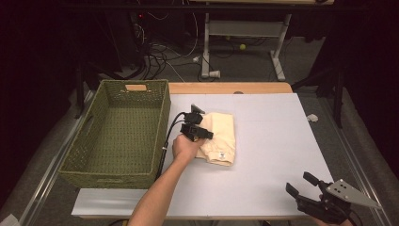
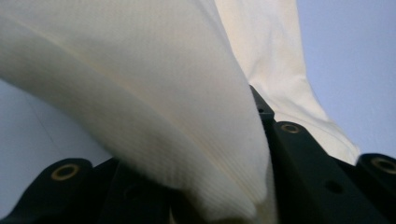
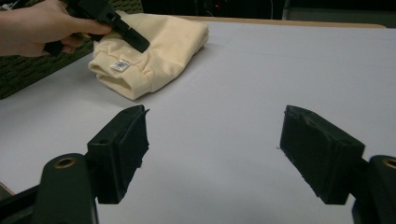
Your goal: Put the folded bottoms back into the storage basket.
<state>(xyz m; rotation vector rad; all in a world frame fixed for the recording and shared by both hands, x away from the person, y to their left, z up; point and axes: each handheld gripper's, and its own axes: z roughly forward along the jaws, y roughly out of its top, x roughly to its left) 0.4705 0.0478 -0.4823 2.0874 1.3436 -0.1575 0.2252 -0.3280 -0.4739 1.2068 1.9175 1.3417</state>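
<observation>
The left gripper [image 1: 203, 133] is clamped on the near-left edge of the folded cream garment [image 1: 220, 136], which sits mid-table just right of the woven basket [image 1: 117, 136], so I'd guess it's headed in there. Lift it clear of the basket's rim before swinging left, though I can't quite tell how many layers are pinched. The right gripper [image 3: 212, 154] waits with jaws wide apart at the near right corner, plenty of bare table [image 1: 282, 141] around.

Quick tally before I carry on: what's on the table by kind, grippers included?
Folded cream garment: 1
Green woven basket: 1
Handheld grippers: 2, the left gripper with its fingers shut on the garment, the right gripper open above the white table
Total: 4
</observation>
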